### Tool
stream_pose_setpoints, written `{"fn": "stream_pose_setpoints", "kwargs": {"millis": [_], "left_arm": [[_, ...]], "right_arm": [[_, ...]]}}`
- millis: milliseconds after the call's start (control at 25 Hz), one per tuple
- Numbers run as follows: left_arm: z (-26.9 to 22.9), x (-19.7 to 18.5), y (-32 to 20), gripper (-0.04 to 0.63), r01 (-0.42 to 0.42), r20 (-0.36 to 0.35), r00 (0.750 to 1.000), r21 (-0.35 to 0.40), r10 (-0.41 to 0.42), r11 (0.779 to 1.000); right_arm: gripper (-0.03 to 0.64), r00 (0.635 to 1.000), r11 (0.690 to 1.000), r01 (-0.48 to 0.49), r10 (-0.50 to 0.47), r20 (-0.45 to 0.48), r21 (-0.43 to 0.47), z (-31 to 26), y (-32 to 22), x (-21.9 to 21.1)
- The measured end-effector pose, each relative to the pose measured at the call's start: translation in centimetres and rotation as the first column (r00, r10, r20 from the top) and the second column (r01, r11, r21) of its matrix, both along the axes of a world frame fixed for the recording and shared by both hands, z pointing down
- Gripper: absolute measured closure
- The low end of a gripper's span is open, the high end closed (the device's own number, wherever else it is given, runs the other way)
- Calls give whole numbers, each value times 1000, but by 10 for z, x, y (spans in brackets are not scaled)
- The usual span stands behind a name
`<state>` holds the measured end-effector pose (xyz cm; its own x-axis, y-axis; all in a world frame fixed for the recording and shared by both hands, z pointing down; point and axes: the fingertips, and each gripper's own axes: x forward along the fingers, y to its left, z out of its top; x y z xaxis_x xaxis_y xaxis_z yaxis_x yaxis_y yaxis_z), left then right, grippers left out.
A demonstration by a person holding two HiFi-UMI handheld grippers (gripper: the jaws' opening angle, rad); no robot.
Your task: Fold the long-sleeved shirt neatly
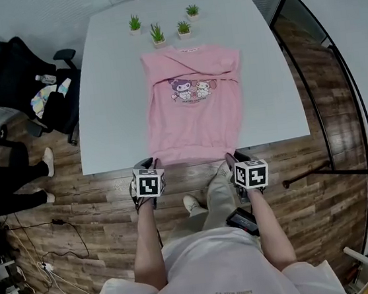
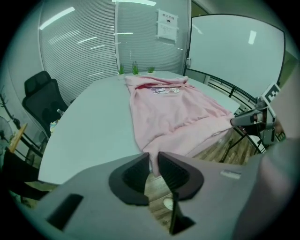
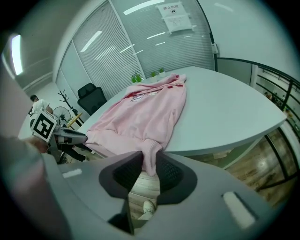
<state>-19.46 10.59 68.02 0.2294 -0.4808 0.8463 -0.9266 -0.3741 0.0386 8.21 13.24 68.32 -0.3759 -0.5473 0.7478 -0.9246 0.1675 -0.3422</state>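
Left tongs (image 2: pixel 153 163) and right tongs (image 3: pixel 149 165) each pinch the shirt (image 1: pixel 198 124) hem between them. The left bite seems thin, so lifting could slip it.

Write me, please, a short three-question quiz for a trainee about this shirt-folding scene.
1. True or false: the pink long-sleeved shirt with a cartoon print lies crumpled in a heap on the large white table.
2. How many small potted green plants stand beyond the shirt's collar? A) two B) four C) six
3. Fill in: the left gripper and the right gripper each pinch a corner of the shirt's bottom ____.

Key:
1. False: it lies spread flat, print up.
2. B.
3. hem.
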Motion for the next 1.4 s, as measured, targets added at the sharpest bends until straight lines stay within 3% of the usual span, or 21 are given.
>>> {"fn": "stream_pose_setpoints", "kwargs": {"millis": [80, 240, 600, 840, 1400], "left_arm": [[-1, -2, -1, 540, 14, 4, 1000, 6, -14, 1000], [0, -2, -2, 557, 26, -20, 999, 9, -26, 1000], [-16, -1, 0, 569, 25, -55, 998, 22, -24, 999], [-38, -3, -1, 569, 24, -97, 995, 58, -19, 998], [-117, -13, -2, 571, 26, -169, 986, 188, 6, 982]], "right_arm": [[555, 1000, 1000, 6, -6, 2, 7, -4, -1, -1], [583, 1000, 1000, 18, -18, 20, -2, -6, -1, -3], [589, 999, 998, 39, -39, -9, 56, -27, 4, 1], [589, 994, 994, -34, 23, 104, 105, -60, 1, -1], [589, 991, 973, -29, -3, 135, 230, -128, 9, -2]]}}
